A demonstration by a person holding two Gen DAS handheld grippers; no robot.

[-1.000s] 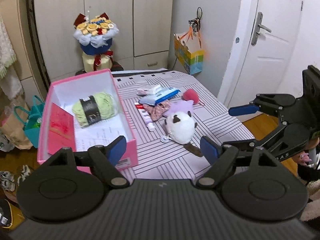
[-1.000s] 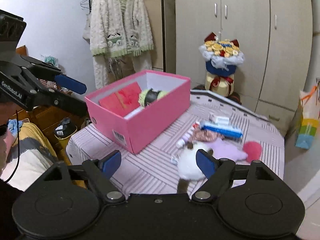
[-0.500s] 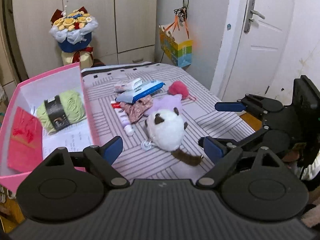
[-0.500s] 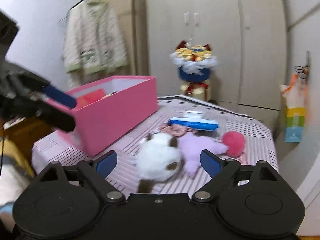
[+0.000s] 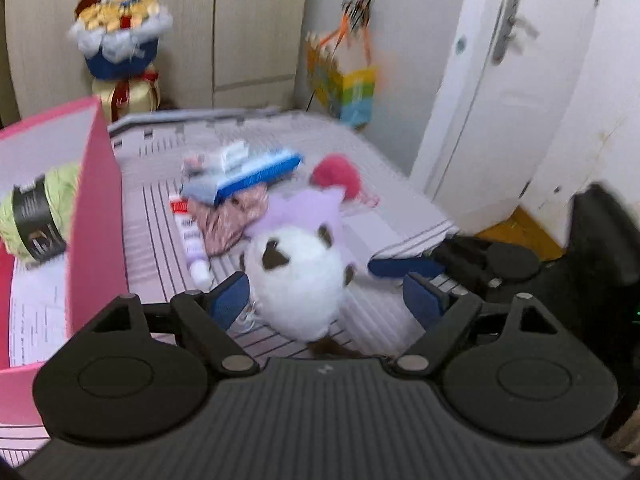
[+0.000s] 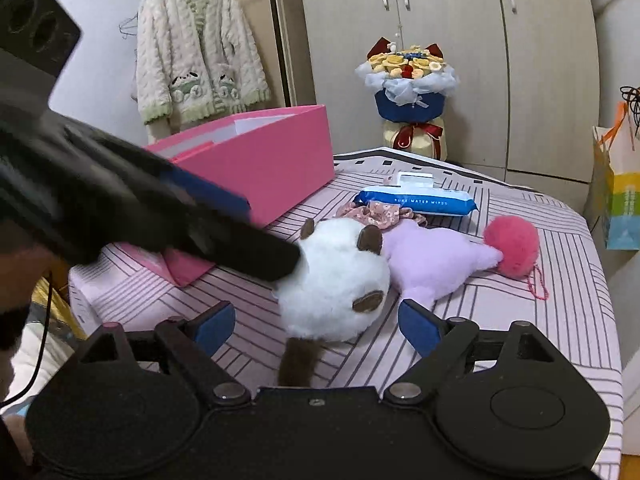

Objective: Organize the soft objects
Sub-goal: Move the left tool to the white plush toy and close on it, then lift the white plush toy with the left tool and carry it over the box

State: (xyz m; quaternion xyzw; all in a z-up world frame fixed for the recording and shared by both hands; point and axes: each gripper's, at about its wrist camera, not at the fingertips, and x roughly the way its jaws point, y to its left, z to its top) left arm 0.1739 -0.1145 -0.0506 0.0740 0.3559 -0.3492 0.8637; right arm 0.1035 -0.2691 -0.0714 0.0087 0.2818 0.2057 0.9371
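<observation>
The left view is blurred. The white plush lies near the table's front edge, between the spread left gripper and spread right gripper, untouched. The left gripper's jaws are closing and its arm hides part of the pink box.

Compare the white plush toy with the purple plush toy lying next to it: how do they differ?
The white plush toy is round and bulky, with brown patches; the purple plush toy is flat, plain and elongated. The white one lies nearer to both grippers; the purple one lies behind it, touching the pink pompom. Both are soft and rest on the striped cloth.
</observation>
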